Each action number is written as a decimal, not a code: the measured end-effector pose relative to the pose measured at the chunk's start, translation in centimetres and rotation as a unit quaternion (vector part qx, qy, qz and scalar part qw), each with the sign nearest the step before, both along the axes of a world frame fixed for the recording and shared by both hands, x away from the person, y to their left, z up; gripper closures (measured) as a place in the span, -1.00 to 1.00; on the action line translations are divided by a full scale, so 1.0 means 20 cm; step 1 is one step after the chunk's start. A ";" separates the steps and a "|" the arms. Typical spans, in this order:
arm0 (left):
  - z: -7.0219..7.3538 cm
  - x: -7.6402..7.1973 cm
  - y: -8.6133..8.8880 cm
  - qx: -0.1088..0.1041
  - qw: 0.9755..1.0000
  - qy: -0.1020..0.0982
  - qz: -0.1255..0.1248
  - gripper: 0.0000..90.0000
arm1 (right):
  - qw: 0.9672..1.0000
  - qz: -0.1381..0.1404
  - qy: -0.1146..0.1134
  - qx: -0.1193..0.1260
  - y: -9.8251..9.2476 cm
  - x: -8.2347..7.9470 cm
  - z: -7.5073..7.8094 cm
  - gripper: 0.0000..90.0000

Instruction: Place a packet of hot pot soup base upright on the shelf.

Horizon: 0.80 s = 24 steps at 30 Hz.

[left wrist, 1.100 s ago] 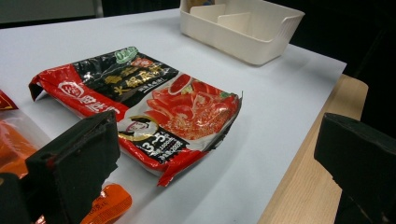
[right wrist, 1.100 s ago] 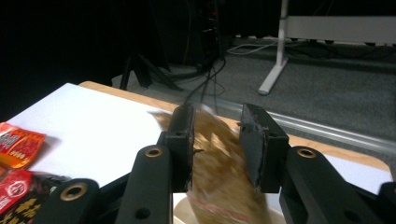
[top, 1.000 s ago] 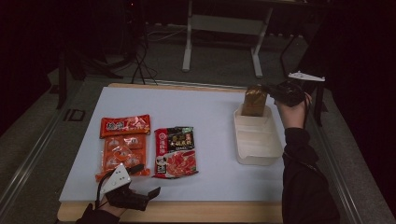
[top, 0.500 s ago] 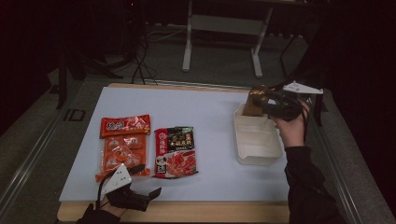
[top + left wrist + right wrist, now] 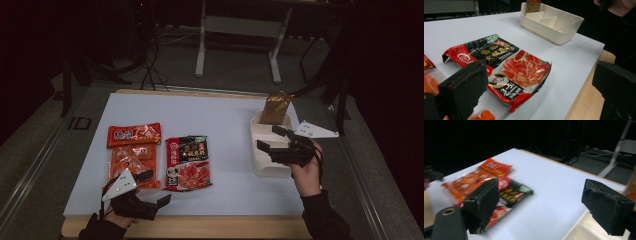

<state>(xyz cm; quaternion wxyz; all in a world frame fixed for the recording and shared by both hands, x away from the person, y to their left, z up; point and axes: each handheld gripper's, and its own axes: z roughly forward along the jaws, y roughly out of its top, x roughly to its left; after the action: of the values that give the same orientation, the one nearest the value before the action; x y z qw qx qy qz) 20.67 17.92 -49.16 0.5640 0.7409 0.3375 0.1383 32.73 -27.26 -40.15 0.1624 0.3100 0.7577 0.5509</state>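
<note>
With its jaws just opened wide and nothing between them, the right hand-held gripper hangs over the white bin, where 1 brown pouch stands upright at the far end. The left hand-held gripper waits wide near the red-and-black packet on the desk. A careless sweep could tip that pouch.

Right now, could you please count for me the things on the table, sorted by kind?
Orange packets: 2, a small one and a larger one.
Black and red packet: 1.
Brown packet standing in the bin: 1.
White bin: 1.
Total: 5.
</note>
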 end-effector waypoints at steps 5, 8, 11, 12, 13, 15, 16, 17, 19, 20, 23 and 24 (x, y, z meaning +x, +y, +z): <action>0.01 0.04 0.00 0.013 1.000 0.013 0.009 -0.99 | 1.000 0.006 -0.016 -0.003 0.01 -0.09 -0.01 -0.68; 0.02 0.08 0.01 0.003 1.000 0.024 0.017 -0.99 | 1.000 0.005 -0.015 -0.007 0.02 -0.13 -0.02 -0.68; 0.04 0.13 0.02 0.007 0.999 0.032 0.027 -0.99 | 1.000 0.004 -0.015 -0.010 0.03 -0.17 -0.03 -0.69; 0.04 0.13 0.02 0.007 0.999 0.032 0.027 -0.99 | 1.000 0.004 -0.015 -0.010 0.03 -0.17 -0.03 -0.69; 0.05 0.16 0.02 0.014 0.999 0.035 0.029 -0.99 | 1.000 0.001 -0.017 -0.009 0.03 -0.18 -0.03 -0.69; 0.06 0.19 0.02 0.021 0.999 0.034 0.022 -0.99 | 1.000 -0.012 -0.029 -0.001 0.02 -0.22 -0.04 -0.70; 0.07 0.21 0.02 0.026 0.999 0.034 0.024 -0.99 | 0.999 -0.012 -0.029 -0.004 0.02 -0.23 -0.05 -0.70; 0.07 0.23 0.02 0.030 0.999 0.037 0.025 -0.99 | 0.999 -0.014 -0.030 -0.004 0.02 -0.24 -0.05 -0.70; 0.08 0.26 0.01 0.038 0.998 0.034 0.026 -0.99 | 1.000 -0.010 -0.027 0.001 0.02 -0.26 -0.05 -0.71; 0.08 0.27 0.02 0.037 0.999 0.032 0.022 -0.87 | 1.000 -0.011 -0.028 0.002 0.02 -0.27 -0.06 -0.71; 0.08 0.31 0.01 0.056 0.998 0.027 0.032 -0.53 | 1.000 -0.004 -0.021 0.009 0.01 -0.28 -0.06 -0.71; 0.08 0.33 0.00 0.067 0.997 0.030 0.036 -0.38 | 1.000 -0.004 -0.021 0.007 0.01 -0.29 -0.07 -0.70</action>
<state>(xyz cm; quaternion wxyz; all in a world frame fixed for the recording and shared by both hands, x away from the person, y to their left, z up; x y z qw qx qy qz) 27.25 17.90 -47.56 0.4975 0.7680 0.3708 0.1588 27.01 -27.11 -41.51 0.1781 0.3027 0.7491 0.5616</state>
